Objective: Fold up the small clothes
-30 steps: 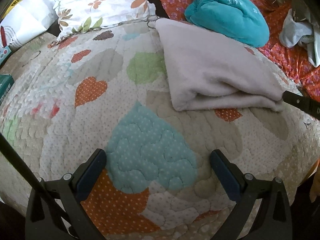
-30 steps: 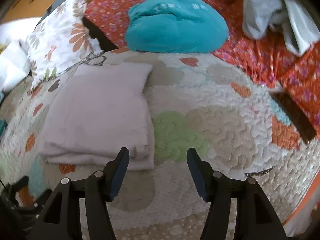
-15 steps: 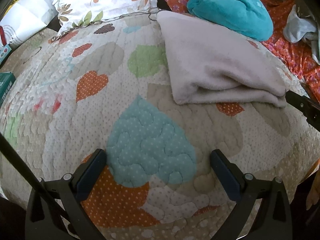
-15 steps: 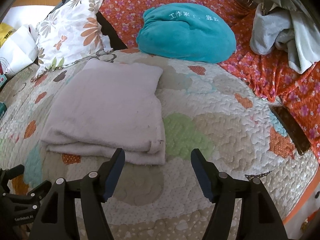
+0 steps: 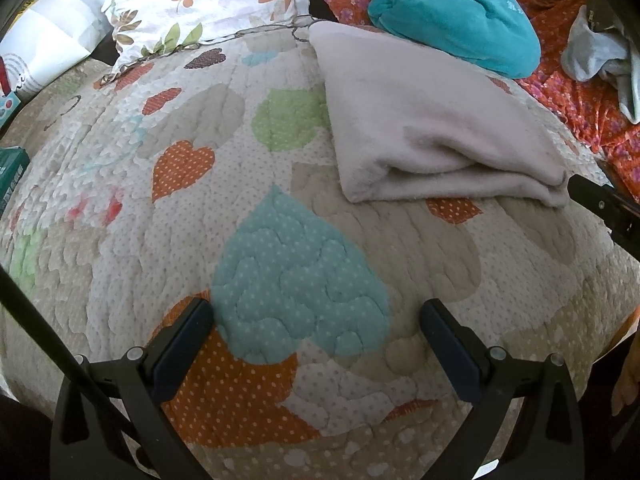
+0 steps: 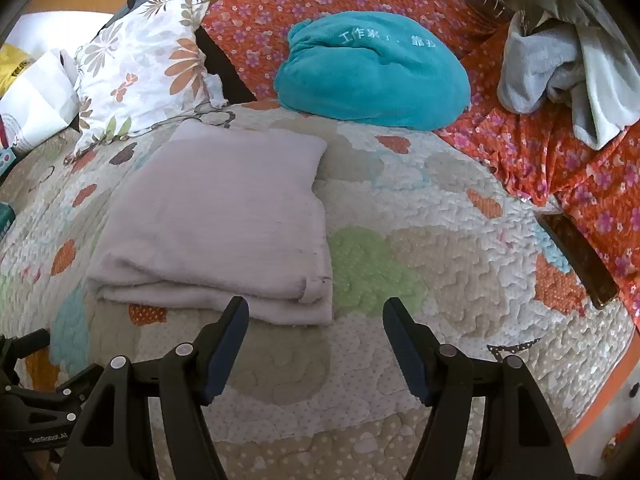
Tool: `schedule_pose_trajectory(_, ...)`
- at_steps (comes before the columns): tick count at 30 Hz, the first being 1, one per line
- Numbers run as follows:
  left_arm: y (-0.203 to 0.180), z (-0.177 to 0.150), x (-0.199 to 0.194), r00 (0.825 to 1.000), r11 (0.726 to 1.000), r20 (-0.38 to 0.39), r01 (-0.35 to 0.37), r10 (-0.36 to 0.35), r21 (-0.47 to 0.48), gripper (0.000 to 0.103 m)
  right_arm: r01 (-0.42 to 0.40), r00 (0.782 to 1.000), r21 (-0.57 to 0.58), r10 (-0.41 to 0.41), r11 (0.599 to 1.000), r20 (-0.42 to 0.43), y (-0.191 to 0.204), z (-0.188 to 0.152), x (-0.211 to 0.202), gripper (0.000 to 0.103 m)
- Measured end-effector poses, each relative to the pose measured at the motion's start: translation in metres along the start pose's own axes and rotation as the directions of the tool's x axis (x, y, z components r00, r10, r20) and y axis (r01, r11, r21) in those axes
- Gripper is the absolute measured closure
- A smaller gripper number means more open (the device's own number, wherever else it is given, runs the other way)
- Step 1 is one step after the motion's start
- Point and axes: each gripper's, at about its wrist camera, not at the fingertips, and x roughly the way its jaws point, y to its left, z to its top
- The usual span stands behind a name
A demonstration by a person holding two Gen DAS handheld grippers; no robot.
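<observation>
A pale lilac cloth lies folded in a flat rectangle on the heart-patterned quilt. My left gripper hangs open over a blue quilted heart, short of the cloth's near left corner, with nothing between its fingers. In the right wrist view the folded cloth sits just beyond my right gripper, which is open and empty, its left finger close to the cloth's near folded edge. A finger of the right gripper shows at the cloth's right corner in the left wrist view.
A teal fleece bundle lies behind the cloth on an orange floral sheet. Grey-white clothes are heaped at the far right. A floral pillow stands at the back left. A dark phone rests on the quilt's right edge.
The right gripper's jaws have spread wider and its view has tipped up a little, showing more of the bed's far side. The left gripper has stayed put.
</observation>
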Motion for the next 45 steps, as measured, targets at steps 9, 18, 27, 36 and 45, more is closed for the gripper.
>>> schedule_pose_trajectory(9, 0.0, 0.0, -0.009, 1.0, 1.0, 0.014, 0.025, -0.025, -0.015, 0.0, 0.014, 1.0, -0.005, -0.014, 1.0, -0.001, 0.002, -0.003, -0.002, 0.028)
schedule_pose_trajectory(18, -0.006, 0.002, -0.036, 0.989, 0.999, 0.146, -0.03, 0.027, 0.015, 0.0, 0.007, 1.0, -0.057, -0.008, 0.998, -0.023, 0.019, -0.018, -0.004, 0.026)
schedule_pose_trajectory(27, 0.003, 0.006, -0.033, 0.99, 0.999, 0.136, -0.037, 0.036, 0.0, 0.0, 0.0, 0.999, -0.158, -0.006, 0.987, -0.04, 0.043, -0.027, 0.0, 0.024)
schedule_pose_trajectory(36, 0.016, 0.009, -0.028, 0.993, 0.998, 0.11, -0.044, 0.05, -0.051, 0.0, 0.007, 0.998, -0.169, -0.016, 0.986, -0.053, 0.047, -0.029, 0.003, 0.023)
schedule_pose_trajectory(45, 0.018, 0.008, -0.025, 0.994, 0.997, 0.097, -0.041, 0.047, -0.058, 0.0, 0.008, 0.998, -0.169, -0.017, 0.986, -0.054, 0.048, -0.029, 0.004, 0.023)
